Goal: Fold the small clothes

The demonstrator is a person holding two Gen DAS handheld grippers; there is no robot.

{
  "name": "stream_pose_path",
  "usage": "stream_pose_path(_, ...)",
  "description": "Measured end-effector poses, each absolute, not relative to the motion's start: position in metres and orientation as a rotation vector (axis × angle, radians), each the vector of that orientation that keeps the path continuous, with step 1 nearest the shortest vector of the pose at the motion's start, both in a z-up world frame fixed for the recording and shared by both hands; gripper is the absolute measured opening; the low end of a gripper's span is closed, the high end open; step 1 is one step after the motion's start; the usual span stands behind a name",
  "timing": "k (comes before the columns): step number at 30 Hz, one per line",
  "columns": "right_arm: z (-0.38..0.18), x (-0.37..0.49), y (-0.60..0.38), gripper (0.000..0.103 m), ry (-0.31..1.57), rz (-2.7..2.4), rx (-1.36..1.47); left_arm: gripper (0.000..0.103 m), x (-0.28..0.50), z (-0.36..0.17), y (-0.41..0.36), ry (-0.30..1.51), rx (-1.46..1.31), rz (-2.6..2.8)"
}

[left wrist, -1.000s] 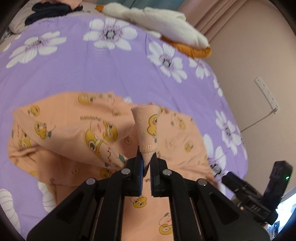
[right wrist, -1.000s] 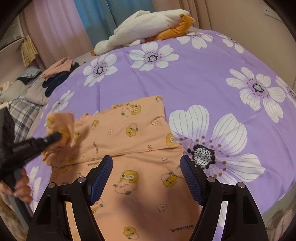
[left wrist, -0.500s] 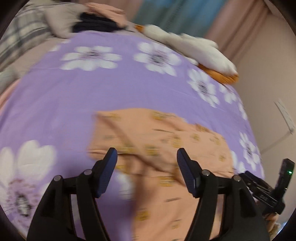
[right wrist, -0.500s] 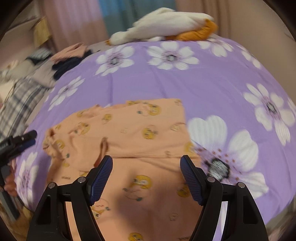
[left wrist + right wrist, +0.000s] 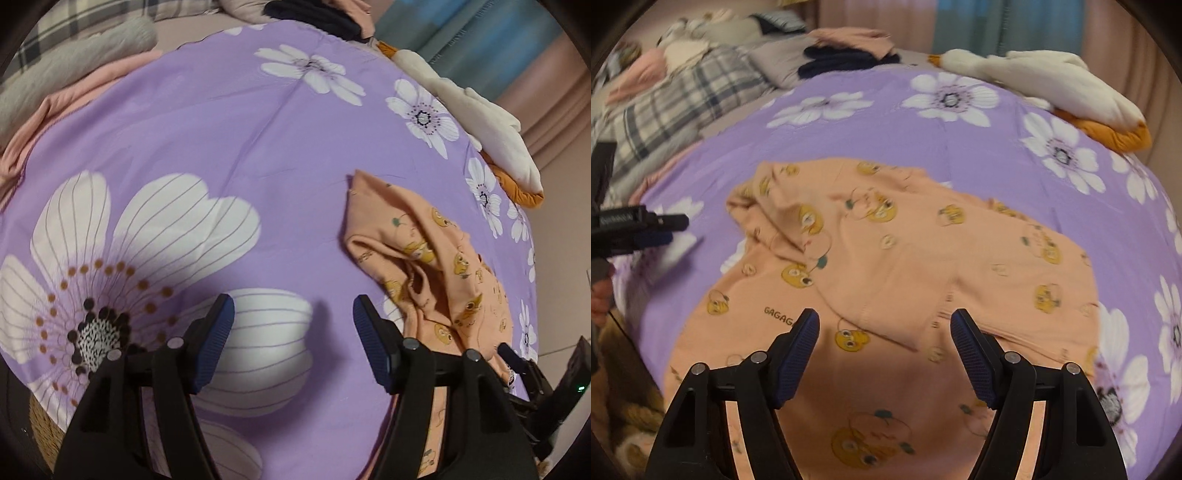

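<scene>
Peach duck-print garment (image 5: 905, 258) lies rumpled on the purple bedspread (image 5: 886, 125); left gripper (image 5: 293, 343) gapes empty, right gripper (image 5: 884, 354) closes slightly, gripping nothing.

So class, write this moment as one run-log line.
left gripper: open, empty, over bedspread | right gripper: closing, nothing gripped, above orange garment | fold: sleeve laid over

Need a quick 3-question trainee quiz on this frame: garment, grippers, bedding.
1. True or false: the left gripper holds the orange garment.
2. What is under the right gripper? A) bare bedspread B) the garment C) the plush goose
3. Fill in: the bedspread is purple with white ____.

Key: 1 false, it is open above the bedspread beside the garment; 2 B; 3 flowers.
</scene>
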State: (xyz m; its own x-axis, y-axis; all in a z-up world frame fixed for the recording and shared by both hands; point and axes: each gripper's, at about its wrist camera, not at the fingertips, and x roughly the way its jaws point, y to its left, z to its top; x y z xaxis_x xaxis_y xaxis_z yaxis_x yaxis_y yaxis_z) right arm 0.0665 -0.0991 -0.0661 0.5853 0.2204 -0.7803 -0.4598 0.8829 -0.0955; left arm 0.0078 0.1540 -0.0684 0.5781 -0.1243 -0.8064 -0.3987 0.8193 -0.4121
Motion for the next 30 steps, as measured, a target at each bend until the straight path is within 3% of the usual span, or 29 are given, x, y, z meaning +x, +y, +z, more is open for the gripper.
stream_pose_path(5,-0.088,0.072,-0.078,0.048,0.862,0.396,-0.426,0.067,0.002,-0.069,0.159,0.954,-0.639,0.171)
stream_pose_path(7,-0.092,0.073,-0.073,0.02,0.838,0.392,-0.47,0.067,0.001,-0.07,0.161,0.955,-0.643,0.173)
stream_pose_path(8,-0.091,0.074,-0.071,0.01,0.826,0.388,-0.483,0.067,0.001,-0.07,0.161,0.957,-0.645,0.172)
stream_pose_path(9,-0.09,0.074,-0.071,0.007,0.821,0.395,-0.48,0.067,0.001,-0.07,0.161,0.958,-0.647,0.172)
stream_pose_path(22,0.018,0.073,-0.113,0.007,0.831,0.699,0.069,0.067,0.014,-0.071,0.159,0.968,-0.643,0.159)
stream_pose_path(30,-0.004,0.155,-0.146,0.007,0.971,0.575,0.353,0.068,0.028,-0.07,0.152,0.993,-0.614,0.148)
